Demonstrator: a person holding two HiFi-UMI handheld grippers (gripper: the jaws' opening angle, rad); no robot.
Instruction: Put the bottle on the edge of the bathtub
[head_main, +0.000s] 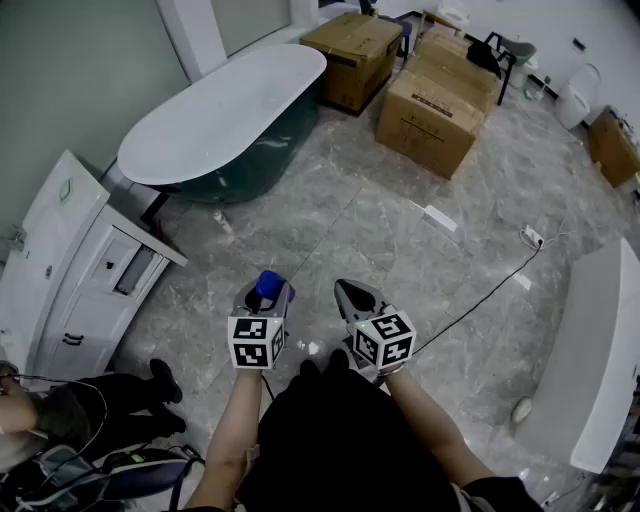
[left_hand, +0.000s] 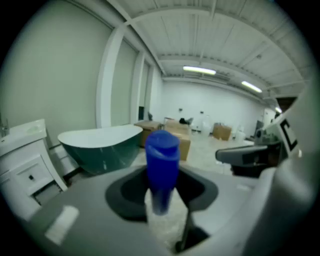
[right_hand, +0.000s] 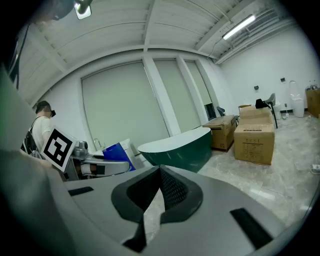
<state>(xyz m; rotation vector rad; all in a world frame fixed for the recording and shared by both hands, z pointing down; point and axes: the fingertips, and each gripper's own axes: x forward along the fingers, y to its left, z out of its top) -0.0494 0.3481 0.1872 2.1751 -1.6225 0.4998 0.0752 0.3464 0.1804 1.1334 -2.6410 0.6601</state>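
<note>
A blue bottle (head_main: 268, 287) stands upright between the jaws of my left gripper (head_main: 263, 300), which is shut on it. In the left gripper view the bottle (left_hand: 162, 170) fills the middle, and its lower part is blurred. The dark green bathtub (head_main: 225, 110) with a white rim stands on the floor ahead and to the left, well beyond both grippers. It also shows as the bathtub (left_hand: 100, 145) in the left gripper view. My right gripper (head_main: 347, 293) hovers beside the left one, its jaws shut together with nothing between them (right_hand: 159, 200).
Cardboard boxes (head_main: 435, 105) stand on the marble floor right of the tub, with another box (head_main: 355, 45) behind it. A white cabinet (head_main: 75, 260) is at the left. A white fixture (head_main: 600, 360) lies at the right. A cable (head_main: 490, 290) crosses the floor.
</note>
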